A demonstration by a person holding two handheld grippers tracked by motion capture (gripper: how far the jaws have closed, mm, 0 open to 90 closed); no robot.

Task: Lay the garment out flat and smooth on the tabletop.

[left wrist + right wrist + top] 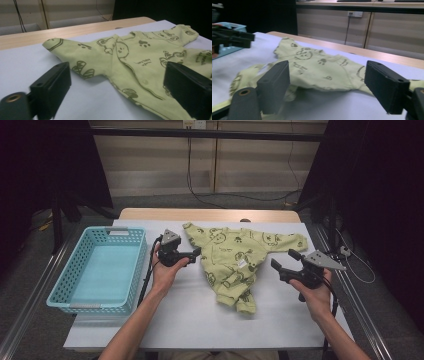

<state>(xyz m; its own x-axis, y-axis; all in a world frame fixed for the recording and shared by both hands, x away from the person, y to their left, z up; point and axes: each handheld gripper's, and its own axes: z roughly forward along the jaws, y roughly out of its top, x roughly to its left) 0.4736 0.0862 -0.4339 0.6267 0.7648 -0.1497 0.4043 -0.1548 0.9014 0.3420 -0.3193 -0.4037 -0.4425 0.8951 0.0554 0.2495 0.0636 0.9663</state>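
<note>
Pale green baby romper (pixel 235 260), printed with dark animal doodles, lies crumpled at the centre of your white worktop (pixel 190 320). Your left tongs (pixel 196 253) hover at its nine o'clock edge, spread wide and empty. Your right tongs (pixel 284 261), at its three o'clock, gape wide, gripping nothing. The turquoise basket (pixel 65 285) sits at far nine o'clock.

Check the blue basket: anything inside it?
The blue basket sits left of the green baby garment. The high view shows only its bare pale blue floor, with nothing lying on it. The strip of floor just behind the near wall is covered from sight.
</note>
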